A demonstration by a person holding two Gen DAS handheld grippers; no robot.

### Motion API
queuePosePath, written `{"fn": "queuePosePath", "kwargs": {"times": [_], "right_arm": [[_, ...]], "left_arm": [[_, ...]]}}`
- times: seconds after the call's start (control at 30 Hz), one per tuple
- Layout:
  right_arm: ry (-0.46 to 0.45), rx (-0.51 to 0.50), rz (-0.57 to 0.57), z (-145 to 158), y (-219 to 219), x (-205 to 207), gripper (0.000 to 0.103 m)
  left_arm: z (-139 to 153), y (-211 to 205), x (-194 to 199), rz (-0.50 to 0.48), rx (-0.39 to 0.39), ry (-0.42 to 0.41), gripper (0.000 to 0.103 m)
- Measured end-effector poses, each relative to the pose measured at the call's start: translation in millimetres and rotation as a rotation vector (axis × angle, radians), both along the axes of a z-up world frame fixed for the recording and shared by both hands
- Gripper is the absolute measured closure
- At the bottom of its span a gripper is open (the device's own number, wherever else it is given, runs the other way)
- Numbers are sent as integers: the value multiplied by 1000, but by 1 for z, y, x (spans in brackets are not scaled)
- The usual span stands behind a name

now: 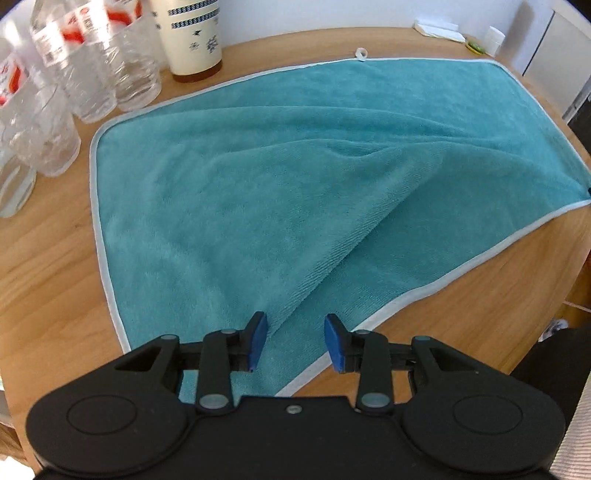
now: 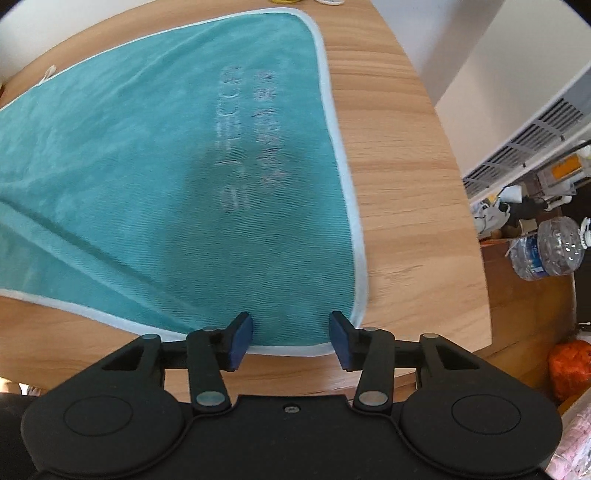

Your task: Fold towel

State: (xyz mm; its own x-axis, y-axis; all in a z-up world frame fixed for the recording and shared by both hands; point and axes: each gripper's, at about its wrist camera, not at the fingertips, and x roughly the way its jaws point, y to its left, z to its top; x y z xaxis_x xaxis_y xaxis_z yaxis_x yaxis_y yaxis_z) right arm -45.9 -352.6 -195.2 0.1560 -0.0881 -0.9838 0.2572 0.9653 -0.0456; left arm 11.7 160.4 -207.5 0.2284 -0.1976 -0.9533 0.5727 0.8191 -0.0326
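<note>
A teal towel (image 1: 258, 177) with pale edging lies spread on the round wooden table (image 1: 48, 273), with a diagonal ridge running toward its near edge. My left gripper (image 1: 295, 341) is open, its blue pads (image 1: 258, 341) on either side of the towel's near part, just above it. In the right wrist view the same towel (image 2: 166, 166) shows faint lettering and a rounded near right corner. My right gripper (image 2: 291, 339) is open, its pads (image 2: 240, 341) flanking that corner's hem. Neither gripper holds anything.
Several clear plastic water bottles (image 1: 92, 62) and a tall cream cup (image 1: 192, 37) crowd the table's far left. Small white items (image 1: 439, 29) sit at the far edge. Past the table's right edge (image 2: 461, 221) are a floor water bottle (image 2: 546, 247), an orange bag (image 2: 569, 369) and clutter.
</note>
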Motion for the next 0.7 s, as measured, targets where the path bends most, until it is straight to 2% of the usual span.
{"fn": "queuePosePath", "kwargs": {"times": [0.1,0.17,0.23,0.3,0.43,0.57,0.7], "right_arm": [[15,-28,24,3,1,0,51],[25,-44,51,3,4,1,53],[20,-41,58,11,9,5,59],[-33,11,77,29,20,12,59],[-119,121,180,52,64,37,59],[-137,275,276,44,126,60,61],[-100,349,313,19,163,79,61]], "left_arm": [[-2,3,-3,-22,-12,42,66],[-1,6,-4,-17,2,30,67],[4,14,2,45,-27,21,66],[13,18,8,82,-90,28,66],[17,11,18,97,-131,26,66],[13,-11,20,92,-199,48,66],[10,-49,23,50,-240,49,66]]}}
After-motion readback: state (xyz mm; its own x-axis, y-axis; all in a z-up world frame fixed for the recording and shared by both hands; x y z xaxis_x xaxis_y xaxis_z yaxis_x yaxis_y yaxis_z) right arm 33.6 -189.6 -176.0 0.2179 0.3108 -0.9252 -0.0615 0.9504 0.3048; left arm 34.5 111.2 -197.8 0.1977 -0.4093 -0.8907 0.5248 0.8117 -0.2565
